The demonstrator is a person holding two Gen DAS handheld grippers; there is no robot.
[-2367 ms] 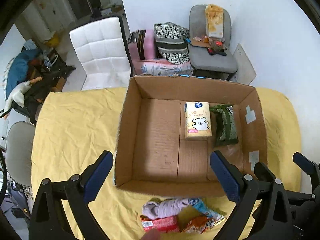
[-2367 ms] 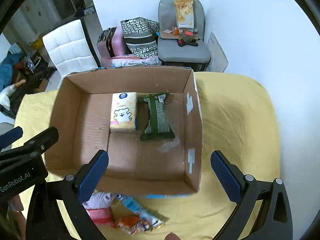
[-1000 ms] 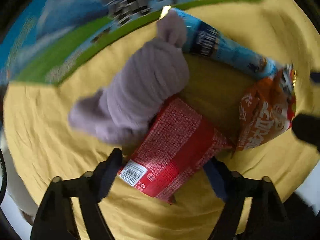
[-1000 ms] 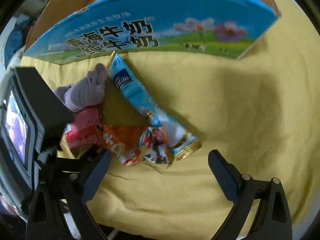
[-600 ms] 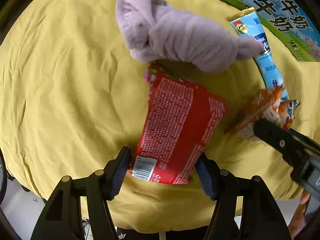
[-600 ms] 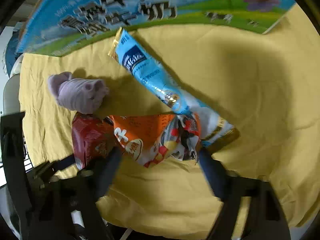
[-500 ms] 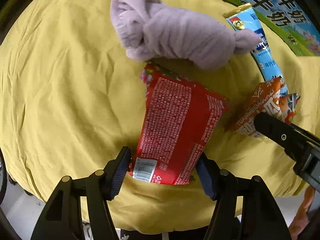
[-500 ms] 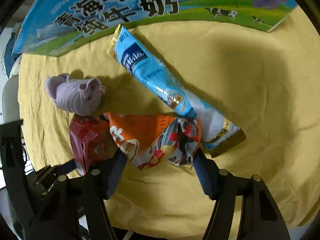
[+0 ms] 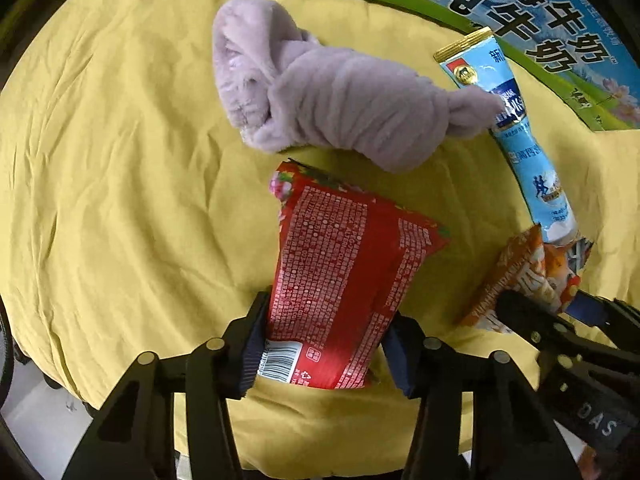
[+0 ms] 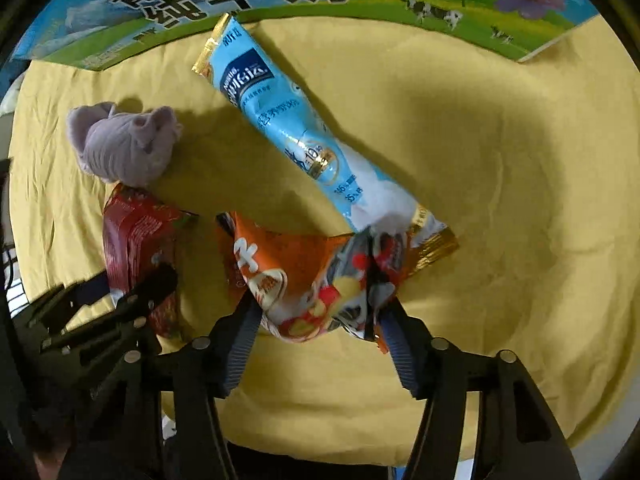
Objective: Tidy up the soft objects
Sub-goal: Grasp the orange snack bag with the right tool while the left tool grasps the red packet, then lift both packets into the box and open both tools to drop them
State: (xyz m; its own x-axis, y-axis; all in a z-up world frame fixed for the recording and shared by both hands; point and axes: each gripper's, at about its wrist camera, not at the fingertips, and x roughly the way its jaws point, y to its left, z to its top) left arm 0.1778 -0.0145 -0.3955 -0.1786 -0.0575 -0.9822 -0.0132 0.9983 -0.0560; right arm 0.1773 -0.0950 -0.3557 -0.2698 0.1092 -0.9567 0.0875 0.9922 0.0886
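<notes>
Soft packets and a rolled lilac sock point(image 9: 344, 108) lay on the yellow cloth point(image 9: 120, 184) in front of the milk carton box point(image 9: 520, 12) as we set about the two nearest to us. Our left gripper point(image 9: 324, 344) had its jaws pinched on the barcode end of the red snack packet point(image 9: 340, 276), both pads pressed against the packet's sides. Our right gripper point(image 10: 320, 332) had its jaws closed in on the lower part of the orange snack bag point(image 10: 304, 280), whose foil was crumpled between them; we judged that a grip, though the folds hid exactly where the pads met it. Neither packet looked clear of the cloth, so we took the lift as not yet begun.

Two things were untouched. The lilac sock lay just beyond the red packet, its far tip touching the long blue milk-powder sachet point(image 10: 296, 136). That sachet ran slantwise from the foot of the box down to the orange bag, its lower end tucked partly under the bag's top edge.

We could see only the printed outer wall of the box from down here, not its inside, so we could not say what it held. By our reckoning the sorting was partway along: four soft things were outside the box, two of them gripped, and all four had yet to be carried over that wall.
</notes>
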